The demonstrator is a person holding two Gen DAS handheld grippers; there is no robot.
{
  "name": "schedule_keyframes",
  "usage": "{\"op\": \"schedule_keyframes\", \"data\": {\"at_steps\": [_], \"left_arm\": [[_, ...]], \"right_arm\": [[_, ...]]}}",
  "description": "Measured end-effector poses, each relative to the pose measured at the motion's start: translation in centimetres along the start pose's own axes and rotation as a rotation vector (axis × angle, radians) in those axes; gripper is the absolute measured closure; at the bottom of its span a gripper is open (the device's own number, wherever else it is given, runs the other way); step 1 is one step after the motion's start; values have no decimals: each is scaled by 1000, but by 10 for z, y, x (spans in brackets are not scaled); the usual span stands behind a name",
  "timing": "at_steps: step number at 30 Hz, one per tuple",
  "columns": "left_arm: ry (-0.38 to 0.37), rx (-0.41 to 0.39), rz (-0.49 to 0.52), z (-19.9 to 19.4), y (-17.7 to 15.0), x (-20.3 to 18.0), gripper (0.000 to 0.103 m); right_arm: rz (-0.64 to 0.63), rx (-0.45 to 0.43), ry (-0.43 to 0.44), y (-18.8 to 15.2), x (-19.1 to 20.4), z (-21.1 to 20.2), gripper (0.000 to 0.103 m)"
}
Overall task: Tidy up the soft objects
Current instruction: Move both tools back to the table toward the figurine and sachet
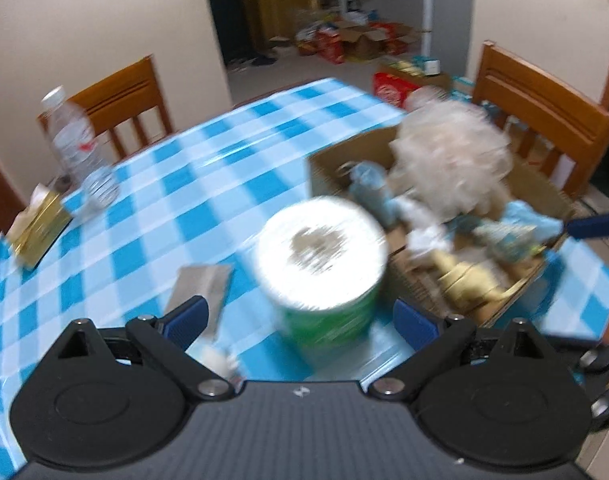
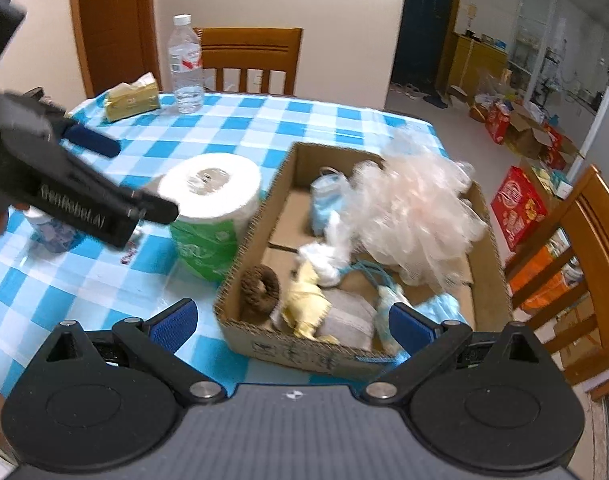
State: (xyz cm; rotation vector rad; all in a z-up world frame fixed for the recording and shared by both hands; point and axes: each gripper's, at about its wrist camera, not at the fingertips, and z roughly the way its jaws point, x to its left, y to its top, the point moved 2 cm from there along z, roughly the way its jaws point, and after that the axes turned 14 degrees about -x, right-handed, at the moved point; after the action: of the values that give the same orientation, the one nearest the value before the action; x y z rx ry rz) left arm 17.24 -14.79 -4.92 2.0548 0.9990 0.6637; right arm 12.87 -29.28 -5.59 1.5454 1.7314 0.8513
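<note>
A toilet roll (image 1: 322, 256) in a green wrapper stands upright on the checked table, just left of a cardboard box (image 2: 296, 352). My left gripper (image 1: 300, 320) is open, its blue pads on either side of the roll and short of it. In the right wrist view the roll (image 2: 212, 204) stands beside the left gripper (image 2: 140, 180). My right gripper (image 2: 292, 326) is open and empty above the box's near wall. In the box lie a pale mesh bath pouf (image 2: 408, 216), blue face masks (image 2: 324, 196), a brown ring (image 2: 260, 288), a yellow cloth (image 2: 304, 304) and a grey pad (image 2: 348, 316).
A water bottle (image 2: 185, 64) and a yellow tissue pack (image 2: 132, 98) stand at the table's far side. A small blue packet (image 2: 54, 232) lies under the left gripper. Wooden chairs (image 2: 250, 60) stand behind and to the right. The blue-and-white tablecloth (image 2: 264, 128) is bare mid-table.
</note>
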Motion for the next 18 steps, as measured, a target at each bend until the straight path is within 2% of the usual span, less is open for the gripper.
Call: {"op": "schedule_keyframes", "data": {"at_steps": [10, 18], "left_arm": [[104, 31, -23, 4, -39, 32, 4], [120, 52, -18, 27, -53, 41, 8]], "right_arm": [[-19, 7, 124, 27, 26, 18, 0], [-69, 8, 169, 56, 37, 44, 0]]}}
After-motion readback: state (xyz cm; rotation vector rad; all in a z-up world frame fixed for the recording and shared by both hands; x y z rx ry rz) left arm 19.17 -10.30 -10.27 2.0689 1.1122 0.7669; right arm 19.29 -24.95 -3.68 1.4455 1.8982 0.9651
